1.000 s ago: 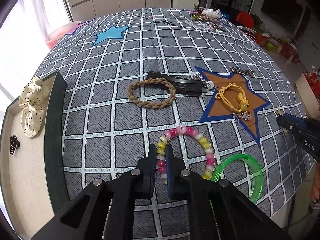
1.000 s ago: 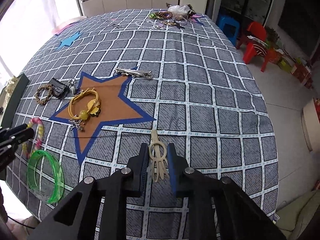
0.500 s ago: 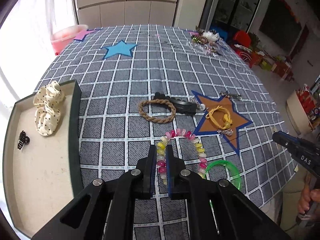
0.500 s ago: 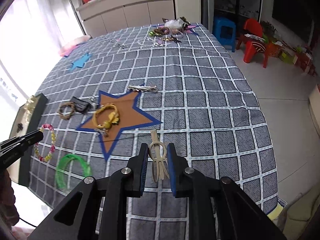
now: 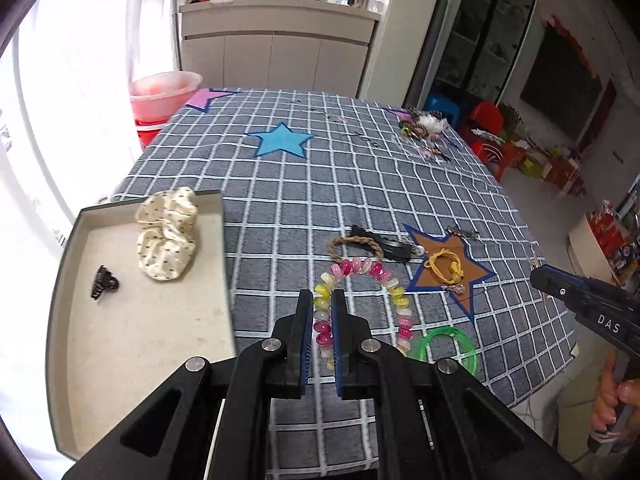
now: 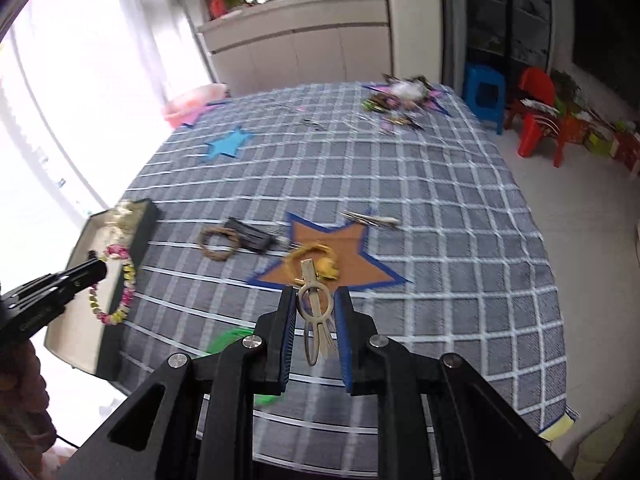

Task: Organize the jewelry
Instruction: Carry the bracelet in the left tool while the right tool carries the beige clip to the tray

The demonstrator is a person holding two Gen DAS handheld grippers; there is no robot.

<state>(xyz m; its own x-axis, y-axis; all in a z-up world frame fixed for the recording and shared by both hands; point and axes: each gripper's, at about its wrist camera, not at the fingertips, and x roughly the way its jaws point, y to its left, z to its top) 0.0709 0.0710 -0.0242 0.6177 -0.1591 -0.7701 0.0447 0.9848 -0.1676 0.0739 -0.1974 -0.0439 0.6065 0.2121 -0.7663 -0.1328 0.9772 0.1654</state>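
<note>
Jewelry is being carried by both grippers above the checked tablecloth (image 5: 360, 184). Nearest, the left gripper (image 5: 322, 304) is pinching one side of the beaded bracelet (image 5: 362, 268), its fingers closed on the beads, with the rest of the loop hanging free. The right gripper (image 6: 316, 304) is clamping the beige hair clip (image 6: 315, 312) between closed fingers, the clip's tip projecting forward.

Judgement: both items are handling as light. The bracelet is looking limp and glossy, so it is best pinched across a single bead. The clip is looking stiff and thin; it is best held by its flat flanks.

Left of the bracelet, the tray (image 5: 64, 280) is holding a dotted scrunchie (image 5: 168, 232) and a small dark clip (image 5: 104, 282). Farther out, a green bangle (image 5: 452, 344), a braided bracelet (image 5: 354, 246) and a yellow cord bracelet (image 5: 444, 266) are lying on the cloth.
</note>
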